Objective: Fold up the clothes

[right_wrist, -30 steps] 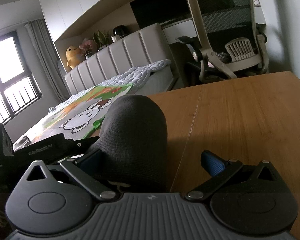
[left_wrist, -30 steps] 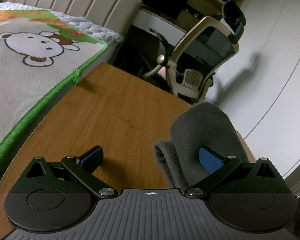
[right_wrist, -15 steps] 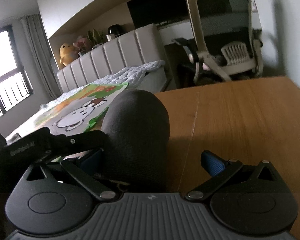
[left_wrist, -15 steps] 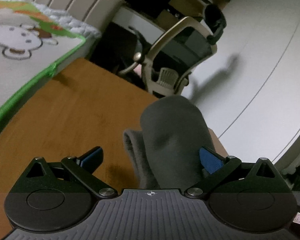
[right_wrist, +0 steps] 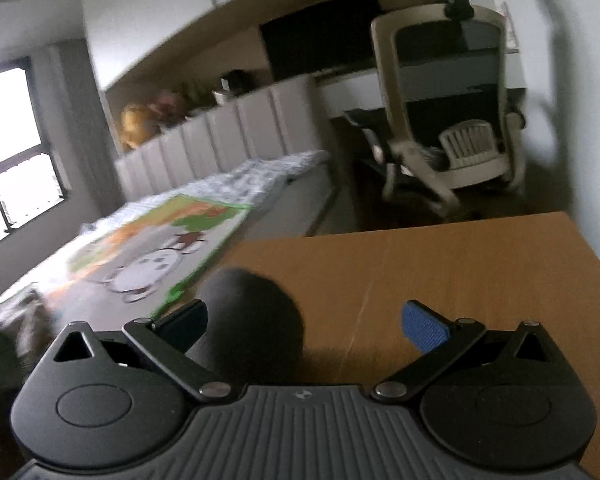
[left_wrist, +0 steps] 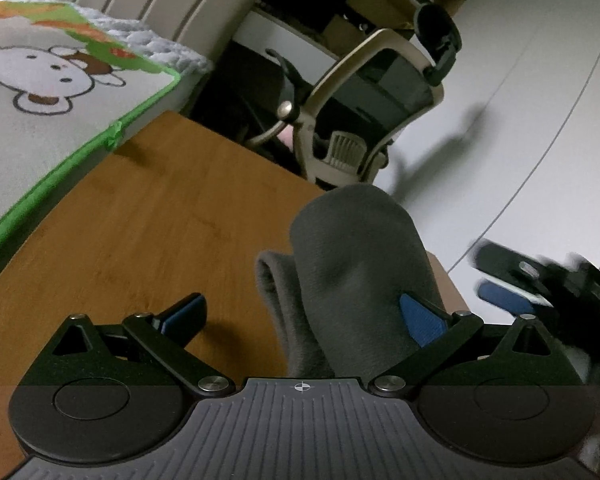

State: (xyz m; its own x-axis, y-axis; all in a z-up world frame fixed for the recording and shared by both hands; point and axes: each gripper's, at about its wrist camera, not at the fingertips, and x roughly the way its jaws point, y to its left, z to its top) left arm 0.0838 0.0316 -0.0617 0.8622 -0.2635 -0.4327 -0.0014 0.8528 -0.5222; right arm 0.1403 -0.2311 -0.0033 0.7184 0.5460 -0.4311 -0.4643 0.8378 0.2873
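Item: grey garment [left_wrist: 356, 256], soft knit, bunched into a rounded hump on wooden table [left_wrist: 148, 216], near the table's right edge as the L cam sees it; a folded lip of the same cloth shows at its left side. L gripper [left_wrist: 300, 312]: jaws wide apart, nothing clamped; its right blue pad touches or sits just against the hump, left pad well clear over bare wood. R gripper [right_wrist: 304, 316]: jaws also wide apart, empty; hump [right_wrist: 252, 316] sits just beside its left finger, right pad over bare table. R view is motion-blurred, so contact there can't be told. R gripper also shows blurred at the right edge of L view [left_wrist: 540, 280]. Bkgd: bed w/ bear-print mat [left_wrist: 40, 92] to the left, office chair [left_wrist: 380, 92] beyond the table. Risks (judgement): w/ neither gripper pinching, the bunch may slump or unroll; a push from either finger could nudge it off the near table edge; closing on thick bunched layers likely grabs too many plies, spoiling the fold; the 2 grippers sit close, so collision is poss.
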